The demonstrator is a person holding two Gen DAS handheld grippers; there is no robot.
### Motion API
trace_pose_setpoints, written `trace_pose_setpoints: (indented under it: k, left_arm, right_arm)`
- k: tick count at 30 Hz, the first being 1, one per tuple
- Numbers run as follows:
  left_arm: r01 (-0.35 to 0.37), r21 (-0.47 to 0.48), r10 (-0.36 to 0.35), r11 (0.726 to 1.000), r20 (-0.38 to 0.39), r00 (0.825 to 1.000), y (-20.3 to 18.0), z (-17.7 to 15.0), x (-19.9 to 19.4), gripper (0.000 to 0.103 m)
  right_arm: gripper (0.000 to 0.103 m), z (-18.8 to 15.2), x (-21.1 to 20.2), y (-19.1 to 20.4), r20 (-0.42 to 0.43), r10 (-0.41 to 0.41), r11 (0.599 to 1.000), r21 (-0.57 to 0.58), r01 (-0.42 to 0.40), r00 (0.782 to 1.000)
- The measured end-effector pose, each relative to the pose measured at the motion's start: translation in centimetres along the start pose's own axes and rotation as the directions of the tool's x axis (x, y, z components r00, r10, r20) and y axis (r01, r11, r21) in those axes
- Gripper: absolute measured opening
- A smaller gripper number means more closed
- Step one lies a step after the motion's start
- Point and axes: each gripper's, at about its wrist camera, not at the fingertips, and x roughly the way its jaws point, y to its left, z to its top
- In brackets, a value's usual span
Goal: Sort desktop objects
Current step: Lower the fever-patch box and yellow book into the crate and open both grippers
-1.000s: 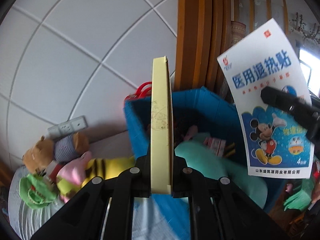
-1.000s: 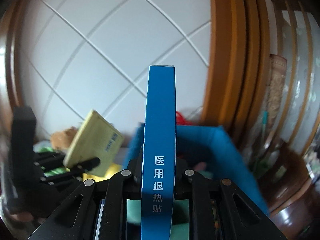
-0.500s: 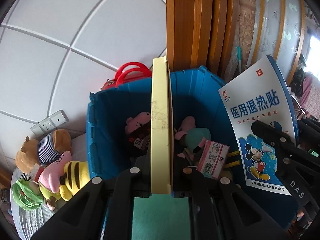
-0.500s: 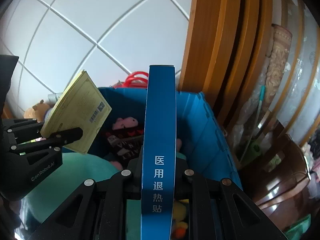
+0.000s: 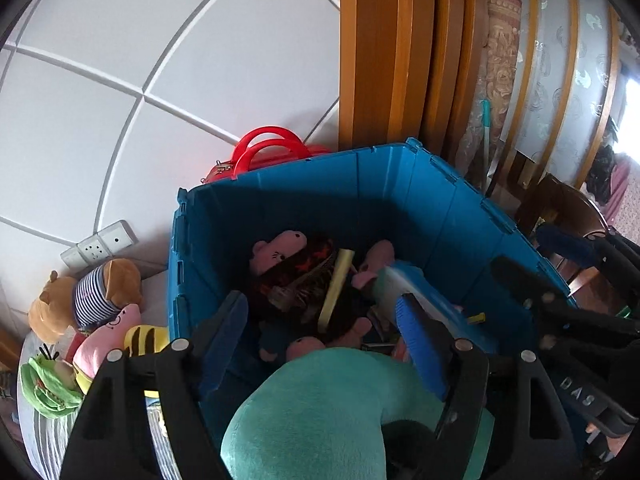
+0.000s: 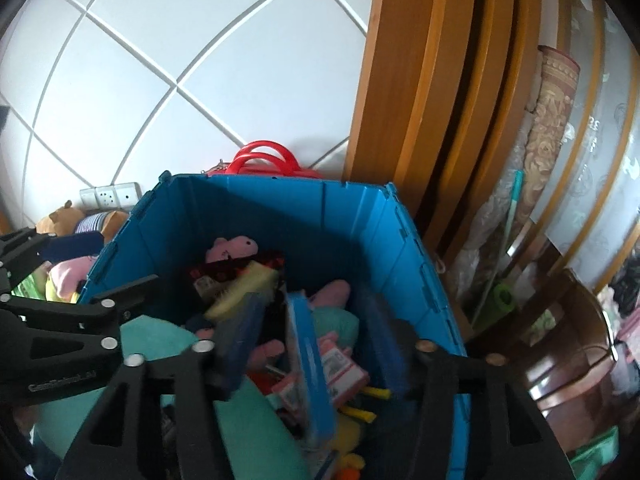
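Both grippers stand open over the blue bin, their boxes lying inside it.

The left gripper (image 5: 320,332) has just been opening its jaws; nothing sits between them, and the yellow box (image 5: 335,289) lies tilted among the plush toys (image 5: 280,246) deep in the bin (image 5: 400,200). The right gripper (image 6: 308,344) has also just been opening; the blue box (image 6: 310,364) stands on edge between its fingers, blurred, apart from both pads. A teal cushion (image 5: 332,412) fills the bin's near side. More plush toys (image 5: 100,320) lie outside, left of the bin, and red handles (image 5: 268,148) show behind it.
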Motion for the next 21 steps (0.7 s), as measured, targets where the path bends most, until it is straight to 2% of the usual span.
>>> trace_pose_setpoints:
  k: [2,4,5,15,21]
  left_arm:
    - [-0.006,-0.004,0.006,1.0,0.002,1.0,0.2,-0.2,-0.3,0.077]
    - [-0.004,-0.013,0.004,1.0,0.005,1.0,0.6,-0.3,-0.6,0.077]
    - [-0.005,-0.016,0.005,1.0,0.007,1.0,0.8,-0.5,-0.9,0.077]
    - [-0.046,-0.058,0.048,0.997,0.028,0.998,3.9,-3.3,-5.0,0.077]
    - [-0.093,-0.087,0.096,0.992,0.033,0.995,7.2,-6.7,-8.8,0.077]
  right_arm:
    - [0.075,0.0,-0.1,-0.1,0.008,-0.005,1.0,0.007,0.005,1.0]
    - [0.09,-0.1,-0.7,-0.4,0.024,-0.003,1.0,0.029,0.003,1.0]
    - [0.102,-0.2,-1.0,-0.4,0.031,-0.006,0.999,0.037,0.005,1.0]
    - [0.103,-1.0,-5.2,2.3,0.078,-0.041,0.999,0.028,0.039,0.996]
    - [0.103,-2.3,-8.0,6.0,0.112,-0.01,1.0,0.013,0.008,0.994]
